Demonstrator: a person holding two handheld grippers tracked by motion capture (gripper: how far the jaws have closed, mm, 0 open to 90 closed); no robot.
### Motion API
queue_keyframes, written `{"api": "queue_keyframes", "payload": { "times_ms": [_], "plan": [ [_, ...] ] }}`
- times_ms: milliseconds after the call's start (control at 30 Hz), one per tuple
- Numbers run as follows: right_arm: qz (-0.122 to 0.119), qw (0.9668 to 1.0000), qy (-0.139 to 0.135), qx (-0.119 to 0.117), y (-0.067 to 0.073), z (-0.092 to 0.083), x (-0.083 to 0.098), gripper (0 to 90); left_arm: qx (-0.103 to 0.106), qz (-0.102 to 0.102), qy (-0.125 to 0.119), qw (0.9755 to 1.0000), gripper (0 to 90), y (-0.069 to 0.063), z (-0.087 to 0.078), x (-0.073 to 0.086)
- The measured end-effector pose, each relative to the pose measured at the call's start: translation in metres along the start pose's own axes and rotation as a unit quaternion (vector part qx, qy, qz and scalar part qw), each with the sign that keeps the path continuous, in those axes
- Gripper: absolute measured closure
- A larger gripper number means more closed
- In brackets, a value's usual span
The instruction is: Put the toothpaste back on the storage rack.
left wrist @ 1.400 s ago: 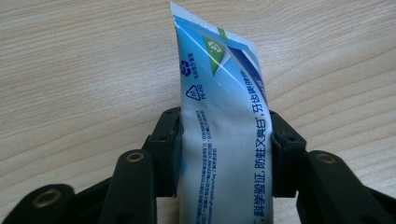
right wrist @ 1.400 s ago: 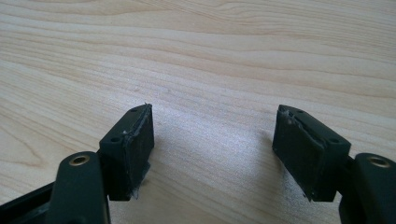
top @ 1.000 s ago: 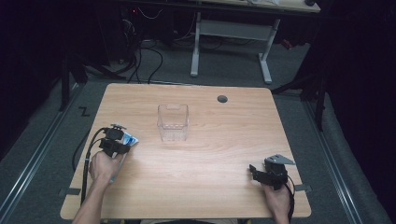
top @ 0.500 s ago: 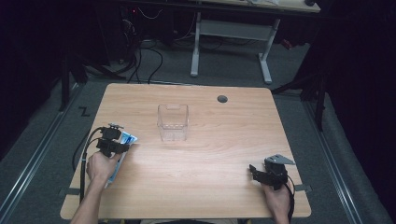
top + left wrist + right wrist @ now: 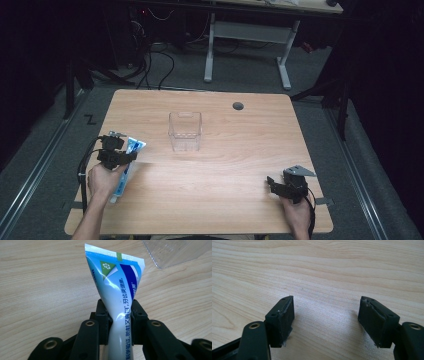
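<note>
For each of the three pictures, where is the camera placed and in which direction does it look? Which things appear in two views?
High view: above the person's side, looking forward and down on the table; both forearms enter from below.
Left gripper view: on the left gripper, looking along its jaws, shut on the toothpaste tube.
Right gripper view: on the right gripper, jaws apart over bare wood.
Shared: tube and clear container appear in high and left gripper views.
</note>
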State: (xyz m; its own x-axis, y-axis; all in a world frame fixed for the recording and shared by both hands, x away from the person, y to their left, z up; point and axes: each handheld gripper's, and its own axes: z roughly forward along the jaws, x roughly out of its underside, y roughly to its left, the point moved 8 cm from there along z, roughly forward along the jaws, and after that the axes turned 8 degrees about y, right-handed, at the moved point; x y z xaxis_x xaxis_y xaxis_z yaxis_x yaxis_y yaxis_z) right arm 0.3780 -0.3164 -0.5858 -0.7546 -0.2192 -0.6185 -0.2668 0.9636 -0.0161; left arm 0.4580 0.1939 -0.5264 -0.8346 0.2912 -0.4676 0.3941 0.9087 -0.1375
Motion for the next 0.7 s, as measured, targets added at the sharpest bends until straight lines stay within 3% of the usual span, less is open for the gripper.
{"api": "queue_keyframes", "payload": {
  "times_ms": [100,233,400,700],
  "plan": [
    [0.000,1.0000,0.000,0.000,0.000,0.000,0.000,29.2,0.006,0.000,-0.009,0.9999,74.0,-0.002,-0.006,0.000],
    [0.000,1.0000,-0.001,0.000,0.000,0.000,0.000,29.2,-0.007,0.020,-0.019,0.9996,74.0,-0.008,-0.017,-0.004],
    [0.000,1.0000,0.000,0.000,0.000,0.000,0.000,29.2,-0.003,0.034,-0.040,0.9986,74.0,-0.018,-0.033,-0.011],
    [0.000,1.0000,0.000,0.000,0.000,0.000,0.000,29.2,0.023,0.042,-0.057,0.9972,73.7,-0.032,-0.045,-0.023]
  ]
}}
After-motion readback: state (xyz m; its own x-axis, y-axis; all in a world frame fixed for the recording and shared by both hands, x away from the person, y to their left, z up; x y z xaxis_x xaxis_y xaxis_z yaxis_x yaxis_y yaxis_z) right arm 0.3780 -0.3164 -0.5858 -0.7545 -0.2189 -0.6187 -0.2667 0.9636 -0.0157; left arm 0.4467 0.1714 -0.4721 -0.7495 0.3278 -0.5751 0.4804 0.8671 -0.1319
